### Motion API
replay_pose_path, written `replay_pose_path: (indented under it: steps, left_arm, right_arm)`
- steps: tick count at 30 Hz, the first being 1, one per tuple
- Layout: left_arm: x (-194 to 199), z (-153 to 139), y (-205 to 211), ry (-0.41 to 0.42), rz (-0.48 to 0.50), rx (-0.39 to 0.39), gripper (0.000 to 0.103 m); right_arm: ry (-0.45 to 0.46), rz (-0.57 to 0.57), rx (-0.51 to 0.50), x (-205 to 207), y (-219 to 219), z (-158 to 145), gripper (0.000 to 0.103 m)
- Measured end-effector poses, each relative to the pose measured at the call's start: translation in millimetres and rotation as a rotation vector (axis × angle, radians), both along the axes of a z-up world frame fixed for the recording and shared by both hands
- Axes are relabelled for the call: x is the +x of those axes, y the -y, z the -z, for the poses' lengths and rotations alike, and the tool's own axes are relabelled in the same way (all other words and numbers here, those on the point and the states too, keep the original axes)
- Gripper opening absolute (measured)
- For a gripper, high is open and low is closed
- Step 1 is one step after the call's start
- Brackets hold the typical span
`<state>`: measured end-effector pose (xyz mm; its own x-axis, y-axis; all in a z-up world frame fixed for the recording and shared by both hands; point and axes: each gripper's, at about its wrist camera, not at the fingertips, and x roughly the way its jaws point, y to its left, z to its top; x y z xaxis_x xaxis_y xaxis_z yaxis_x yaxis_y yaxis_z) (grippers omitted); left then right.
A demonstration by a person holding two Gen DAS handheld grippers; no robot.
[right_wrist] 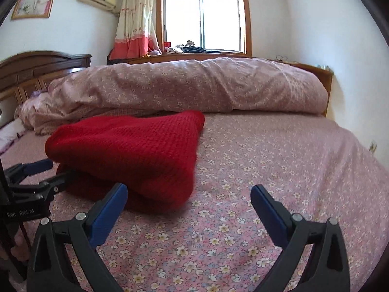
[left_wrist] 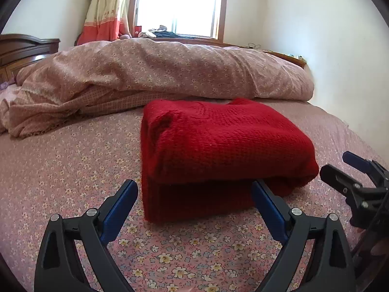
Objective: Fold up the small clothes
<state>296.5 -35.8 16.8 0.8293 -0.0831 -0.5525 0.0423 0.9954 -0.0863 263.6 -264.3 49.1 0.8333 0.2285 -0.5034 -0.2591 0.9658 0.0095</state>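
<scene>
**Red knit folded, both grippers spread and empty**

You've got one red knitted sweater (left_wrist: 218, 150) lying folded on the floral bedsheet (left_wrist: 73, 170), just in front of the rolled floral quilt (left_wrist: 170, 73). Your left gripper (left_wrist: 194, 194) is spread wide at the near edge of the bundle, holding nothing, its right-hand fingertip touching or just under the overhanging top layer. Your right gripper (right_wrist: 189, 194) is spread too, empty, low over the sheet beside the sweater's right corner.

Watch that top layer: it looks puffy and sits proud of the lower one, so a nudge from your left fingertip could drag it and spoil the fold. Bulky knit like this may also spring back if you press only one side. Pinch too low and you risk catching the sheet along with it.

Count: one sweater, one quilt, two grippers, no other garments on the sheet in front of you.
</scene>
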Motion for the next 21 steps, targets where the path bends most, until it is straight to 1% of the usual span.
replay_pose_path:
  steps: [3,9,21]
  left_arm:
    - [1.2,0.2,1.9,0.001,0.002,0.008,0.091]
    - [3.0,1.2,-0.9,-0.004,-0.006,-0.004,0.091]
    - [2.2,1.4,-1.4,-0.002,-0.005,-0.002,0.091]
  right_arm:
    - [0.003,-0.005,0.001,0.6,0.1,0.0,0.103]
    - [0.016,-0.032,-0.052,-1.9,-11.7,1.4,0.103]
    - [0.006,-0.034,-0.053,-2.9,-15.4,2.6,0.103]
